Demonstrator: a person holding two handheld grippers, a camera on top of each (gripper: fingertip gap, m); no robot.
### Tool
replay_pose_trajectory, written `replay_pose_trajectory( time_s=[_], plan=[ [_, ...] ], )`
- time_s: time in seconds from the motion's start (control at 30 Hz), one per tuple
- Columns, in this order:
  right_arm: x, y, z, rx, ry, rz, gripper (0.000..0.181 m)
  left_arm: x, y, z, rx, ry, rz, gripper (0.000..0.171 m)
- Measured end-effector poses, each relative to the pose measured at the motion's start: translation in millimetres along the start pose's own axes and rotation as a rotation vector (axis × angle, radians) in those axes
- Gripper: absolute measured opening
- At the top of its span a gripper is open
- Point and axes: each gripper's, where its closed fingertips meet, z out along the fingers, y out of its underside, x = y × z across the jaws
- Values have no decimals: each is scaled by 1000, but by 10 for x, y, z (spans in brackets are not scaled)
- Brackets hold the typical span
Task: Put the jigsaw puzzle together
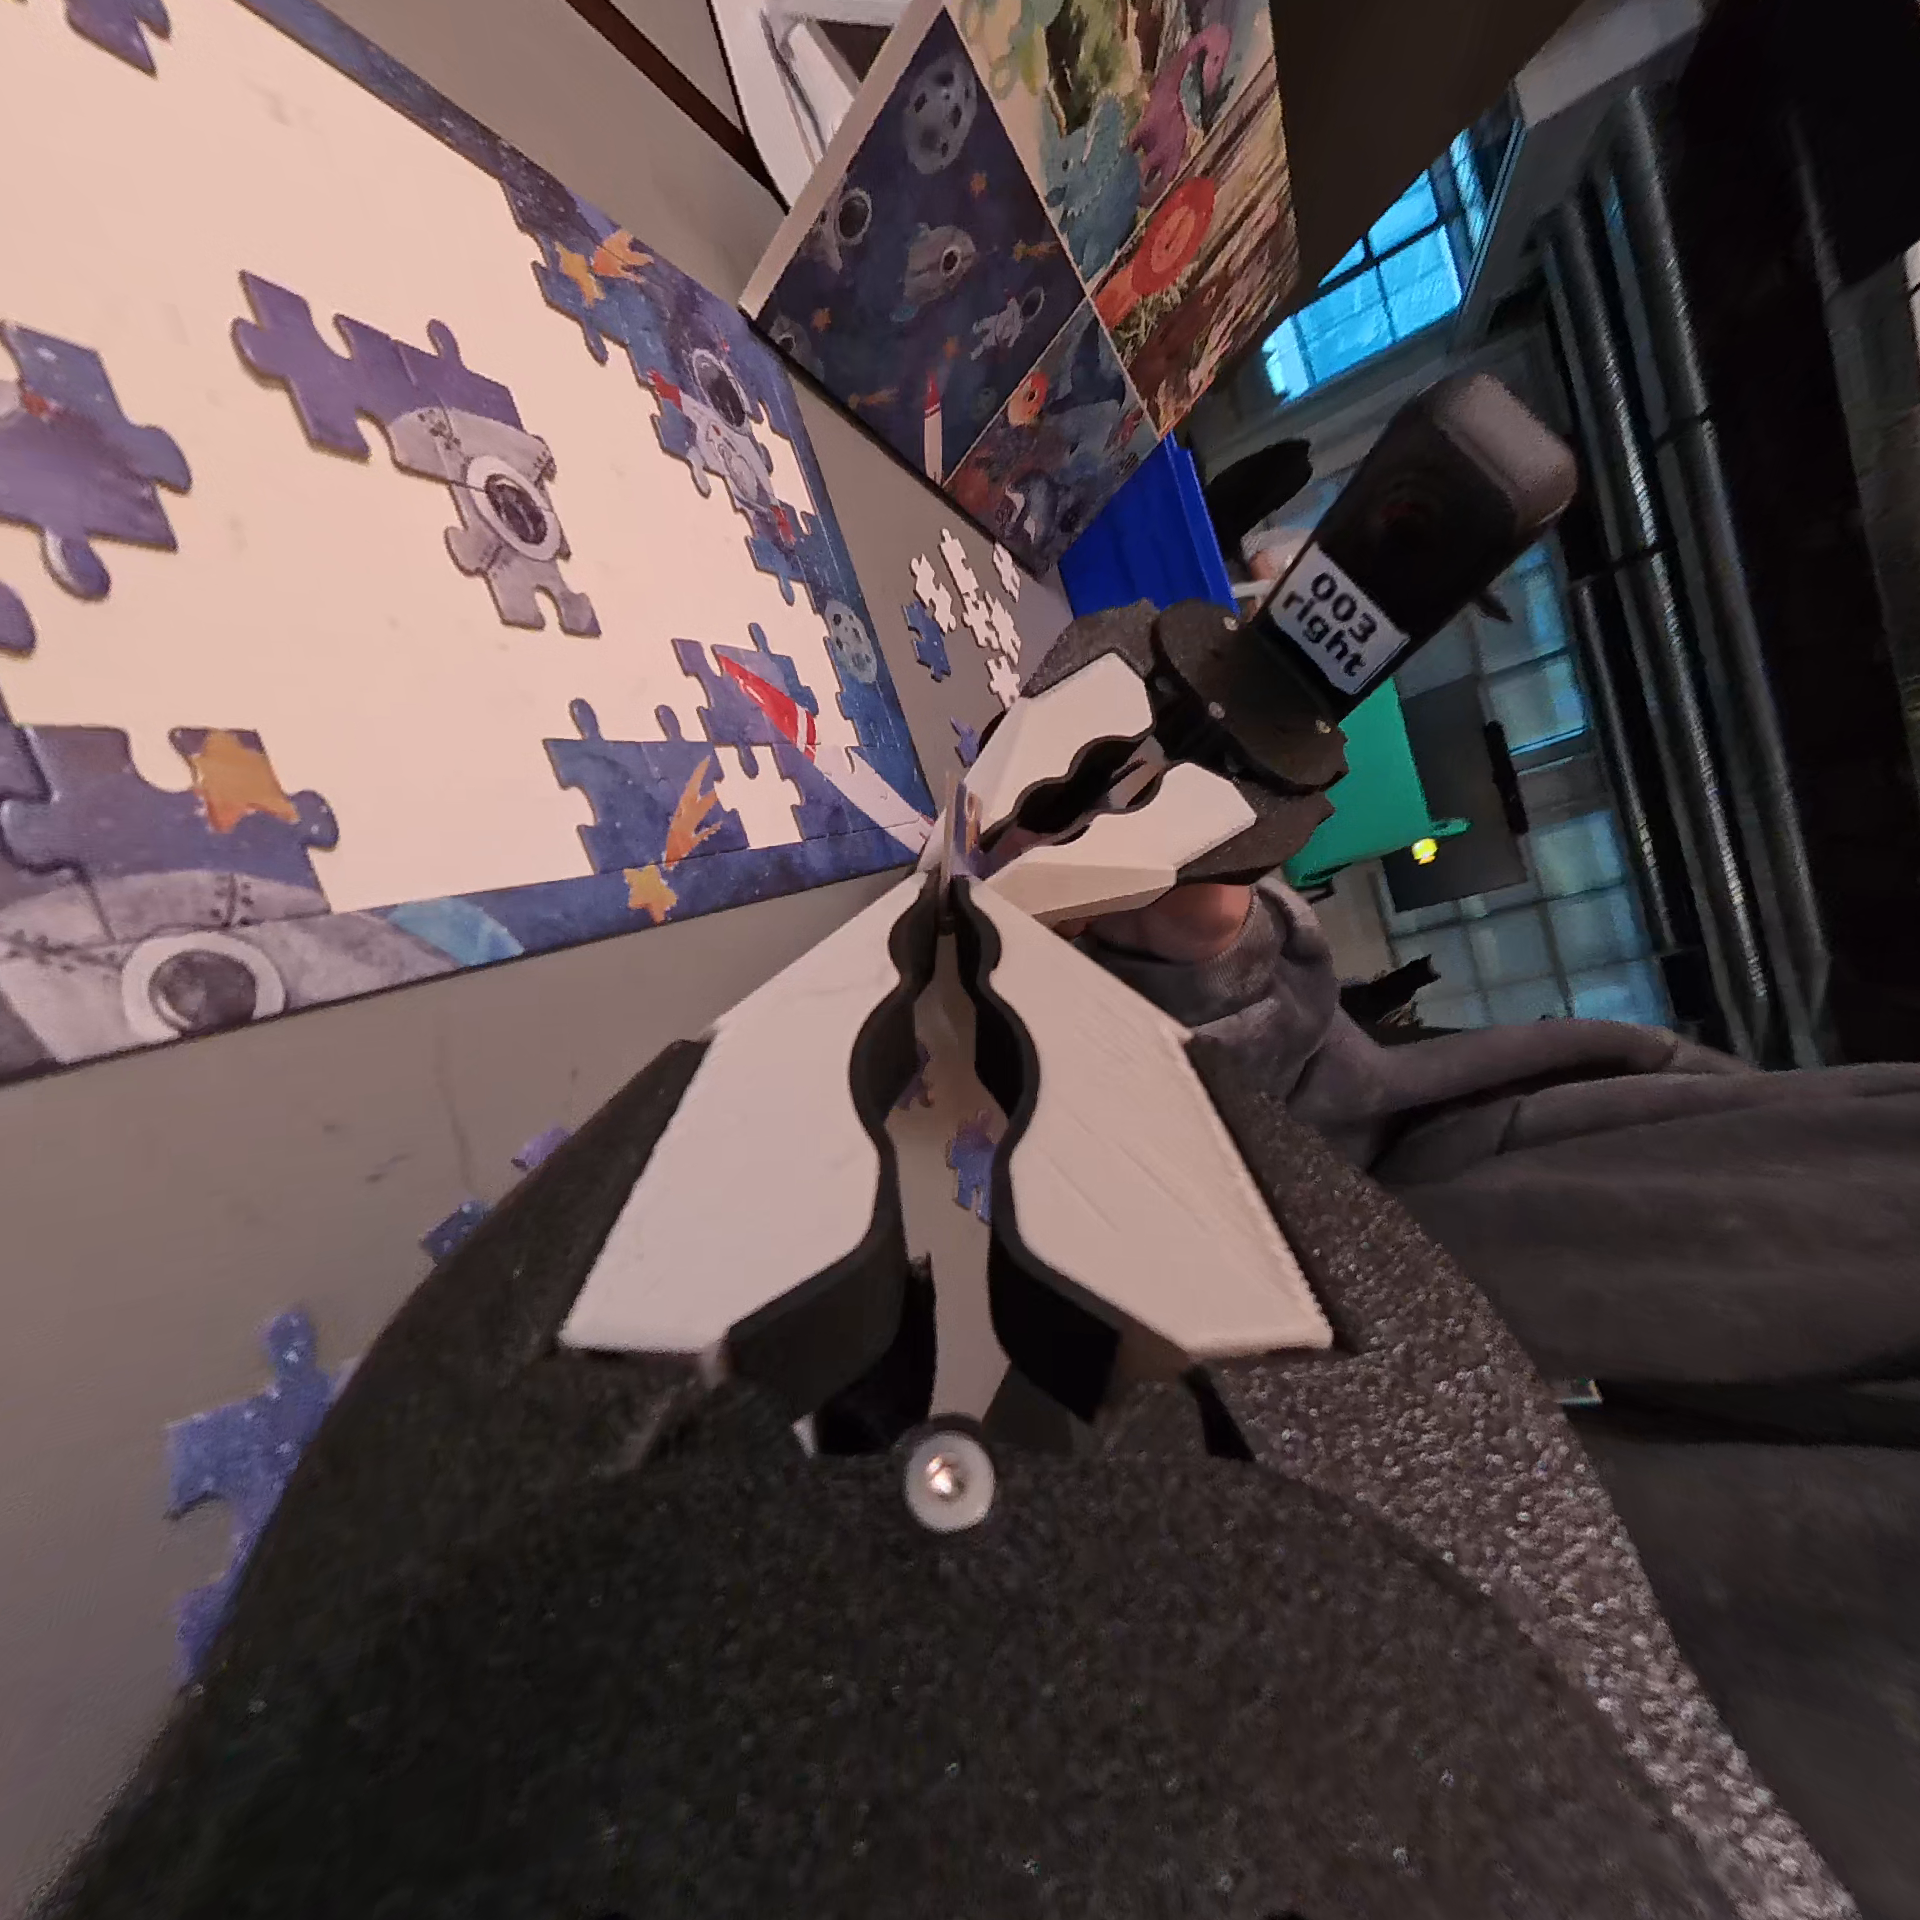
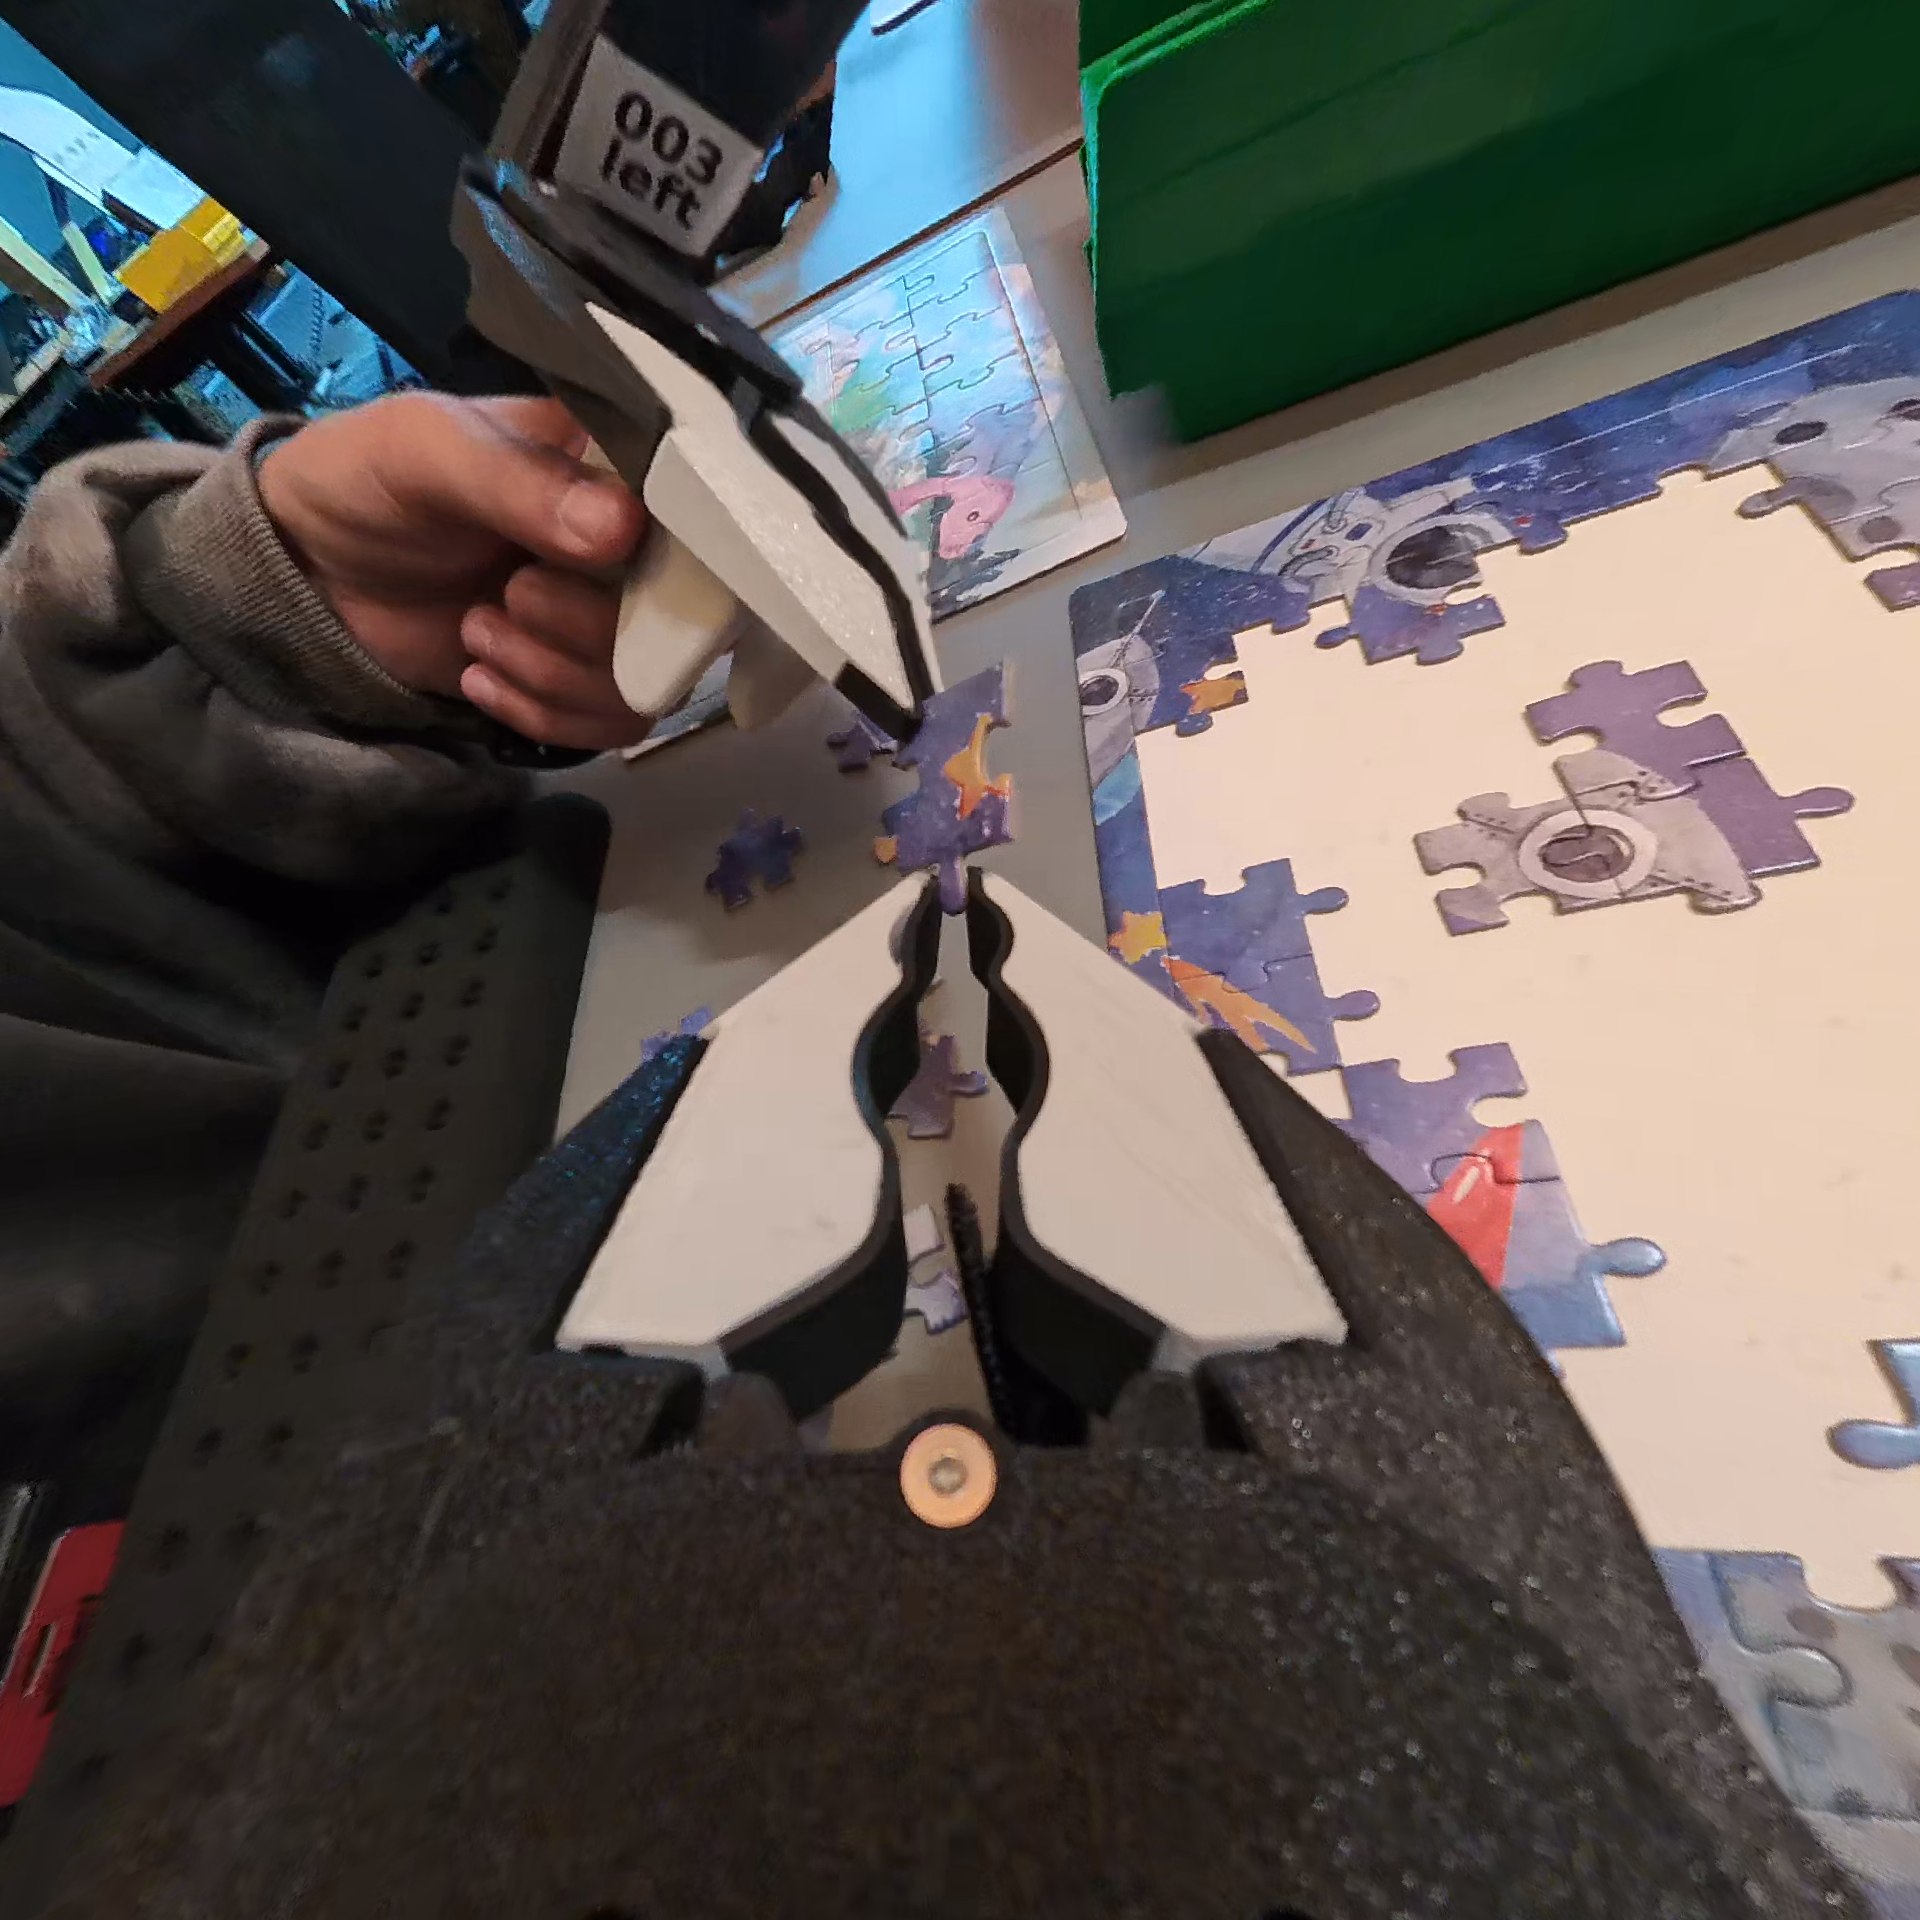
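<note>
Purple-blue, with an orange shooting star on it, the puzzle piece [image 2: 951,781] hangs in the air just left of the puzzle board [image 2: 1475,1039], pinched at opposite ends by both tools: the right tool [image 2: 954,883] closed on its lower knob, the left tool [image 2: 914,717] closed on its upper corner. It looks like a mid-air handover or regrip; next, one tool has to let go so the other can carry the piece right, over the board, to a matching gap.

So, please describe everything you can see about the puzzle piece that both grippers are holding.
The puzzle piece is flat cardboard, purple-blue with small stars and an orange comet-like mark. It looks like two joined pieces, though the seam is unclear. It is held above the grey table, beside the puzzle tray. The left gripper pinches its upper edge; the right gripper pinches its lower tab.
</note>
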Motion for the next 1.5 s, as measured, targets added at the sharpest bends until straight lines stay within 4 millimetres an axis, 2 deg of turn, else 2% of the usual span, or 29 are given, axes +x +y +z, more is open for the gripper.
replay_pose_trajectory(
  time_s=[0.1,0.23,0.33,0.47,0.57,0.67,0.7,0.77,0.8,0.83,0.9,0.97,1.03,1.17,1.3,1.37,1.43,1.5],
  plan=[
    [-31,-42,-8,36,-46,53,4,71,13,-43,46,77,-45,1],
    [-377,-317,-169,196,-350,204,4,419,4,-199,100,293,-18,3],
    [-526,-348,-152,202,-466,272,3,539,5,-300,122,327,57,3],
    [-676,-588,-279,344,-666,397,2,587,-13,-400,165,339,94,1],
    [-618,-704,-314,414,-706,485,0,554,28,-402,174,314,110,1],
    [-502,-616,-186,352,-563,426,0,496,-17,-437,230,297,72,1],
    [-456,-621,-189,356,-518,408,4,471,-55,-468,263,293,49,1],
    [-307,-635,-182,369,-399,407,32,429,-133,-527,340,277,19,1],
    [-257,-620,-165,357,-350,398,32,426,-152,-538,367,273,14,1],
    [-264,-611,-143,341,-335,392,31,441,-146,-528,374,278,12,1],
    [-402,-613,-94,296,-379,406,31,449,-114,-474,365,271,15,1],
    [-509,-675,-99,297,-382,370,9,474,-85,-438,353,278,25,1],
    [-461,-674,-89,275,-300,322,3,473,-64,-419,349,268,28,1],
    [-413,-684,-86,197,-306,355,2,435,75,-284,277,199,75,1],
    [-306,-637,-3,60,-293,381,2,303,99,-214,263,76,116,2],
    [-172,-644,39,24,-249,378,2,170,102,-237,250,-14,125,3],
    [88,-630,105,-19,-171,385,2,-56,77,-309,239,-172,160,10],
    [307,-476,252,-148,-140,442,2,-260,35,-398,202,-339,237,9]
  ],
)
